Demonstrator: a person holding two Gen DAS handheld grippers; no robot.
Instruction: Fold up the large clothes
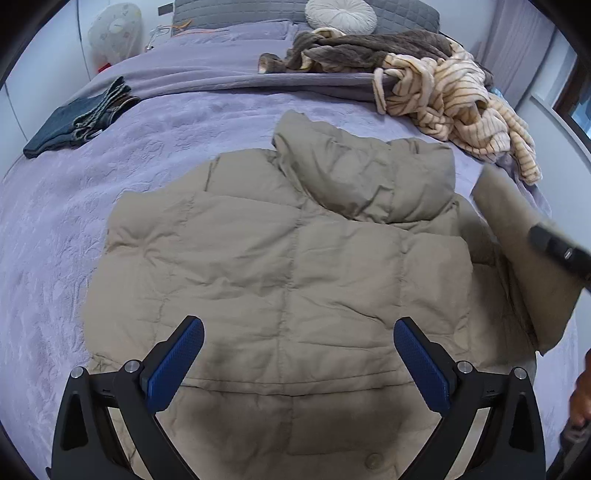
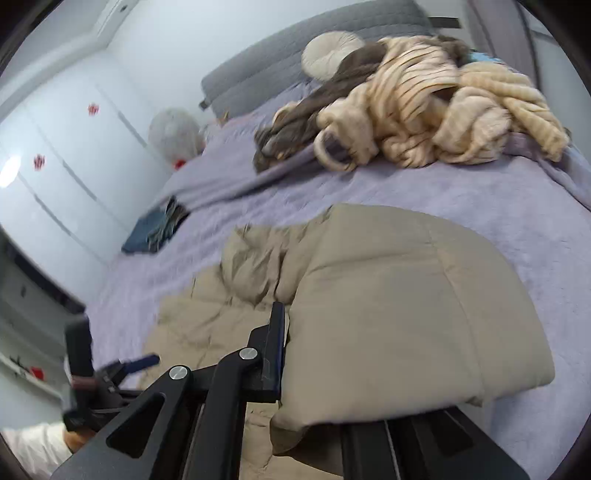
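A beige puffer jacket lies spread on the lavender bed cover, its collar toward the headboard. My left gripper hovers open over the jacket's lower part, with nothing between its blue pads. In the right wrist view my right gripper is shut on the jacket's sleeve, which is lifted and drapes over the far finger, hiding it. The same raised sleeve and the right gripper show blurred at the right edge of the left wrist view. The left gripper appears low at the left there.
Folded jeans lie at the bed's far left. A cream striped garment and a brown fleece are heaped at the far right by a round cushion. White wardrobe doors stand beyond the bed's left side.
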